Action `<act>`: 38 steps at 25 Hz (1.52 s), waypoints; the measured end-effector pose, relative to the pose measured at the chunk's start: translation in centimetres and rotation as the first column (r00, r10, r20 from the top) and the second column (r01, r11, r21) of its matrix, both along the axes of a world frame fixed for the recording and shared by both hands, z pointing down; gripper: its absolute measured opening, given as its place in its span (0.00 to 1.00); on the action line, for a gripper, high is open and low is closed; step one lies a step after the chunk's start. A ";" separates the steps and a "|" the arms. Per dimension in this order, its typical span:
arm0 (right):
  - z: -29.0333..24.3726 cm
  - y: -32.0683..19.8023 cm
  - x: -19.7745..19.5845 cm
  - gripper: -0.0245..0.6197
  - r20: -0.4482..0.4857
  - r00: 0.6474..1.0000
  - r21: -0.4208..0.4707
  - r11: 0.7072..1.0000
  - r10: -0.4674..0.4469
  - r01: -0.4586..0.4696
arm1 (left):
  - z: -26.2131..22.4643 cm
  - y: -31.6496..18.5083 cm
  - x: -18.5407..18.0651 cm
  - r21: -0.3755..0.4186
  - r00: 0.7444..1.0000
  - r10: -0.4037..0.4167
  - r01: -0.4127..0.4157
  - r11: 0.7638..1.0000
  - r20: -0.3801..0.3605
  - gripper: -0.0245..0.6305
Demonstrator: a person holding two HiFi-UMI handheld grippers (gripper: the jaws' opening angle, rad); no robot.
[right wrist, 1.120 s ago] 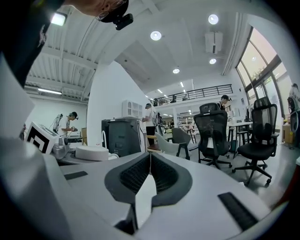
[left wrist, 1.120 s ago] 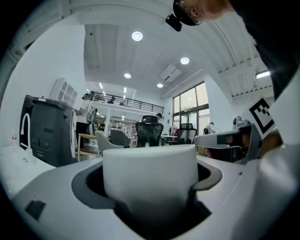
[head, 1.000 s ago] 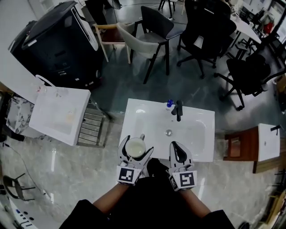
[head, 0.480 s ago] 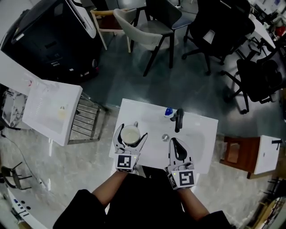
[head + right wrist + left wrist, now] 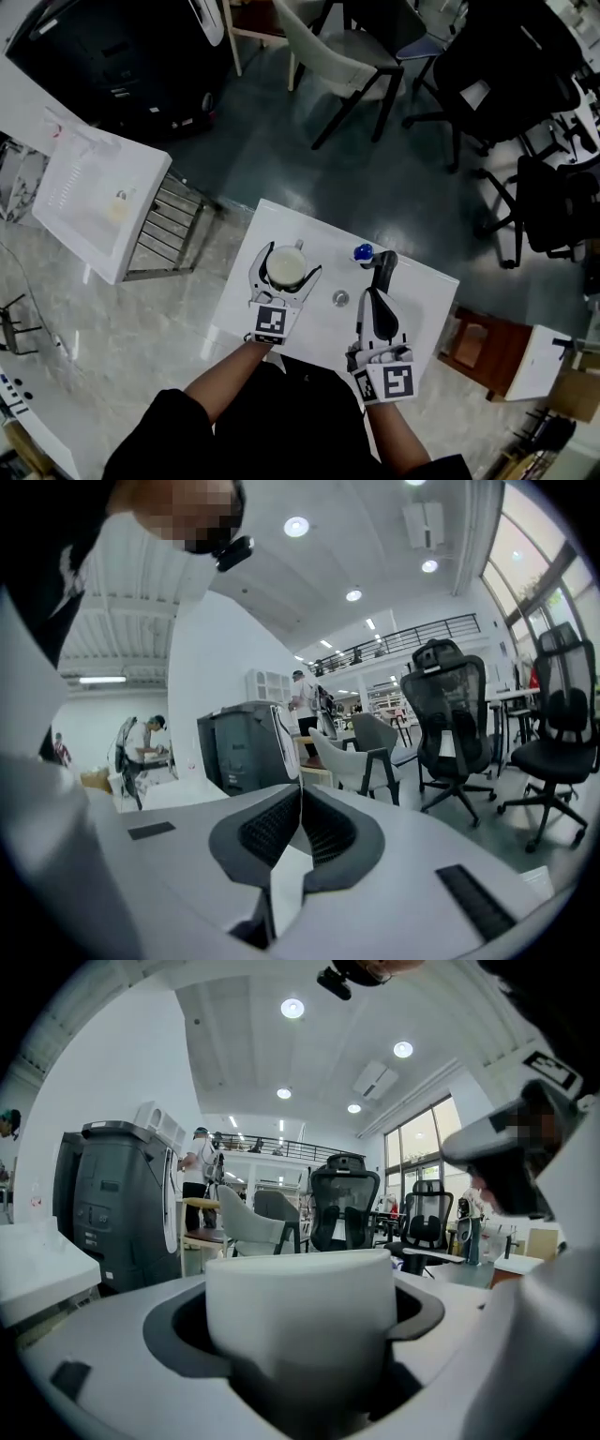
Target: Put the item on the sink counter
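Cup [image 5: 298, 1321], white, is clamped upright in the left gripper [image 5: 286, 267] over the sink [image 5: 241, 289] counter's left side, seemingly ready for setting down. Right gripper [image 5: 376, 298] is closed and empty.

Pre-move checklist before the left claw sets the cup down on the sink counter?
1. Left claw grips cup, jaws on its sides: ok.
2. Cup upright: ok.
3. Cup above the sink counter, left of the drain: ok.
4. Cup base touching the counter: cannot tell.
5. Right claw shut, empty, apart from cup: ok.
6. Faucet and blue object clear of cup: ok.
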State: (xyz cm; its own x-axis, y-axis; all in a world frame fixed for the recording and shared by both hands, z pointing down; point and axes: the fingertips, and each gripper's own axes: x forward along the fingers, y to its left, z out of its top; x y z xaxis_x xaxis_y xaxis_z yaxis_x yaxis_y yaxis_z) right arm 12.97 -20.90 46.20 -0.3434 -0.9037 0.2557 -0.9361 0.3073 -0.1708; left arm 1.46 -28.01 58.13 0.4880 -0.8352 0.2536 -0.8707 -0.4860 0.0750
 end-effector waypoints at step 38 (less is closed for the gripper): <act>4.4 -2.7 1.5 0.09 -0.081 0.995 -0.022 0.998 -0.066 0.064 | 12.3 -7.5 6.7 -0.017 0.994 0.075 -0.074 0.997 0.078 0.75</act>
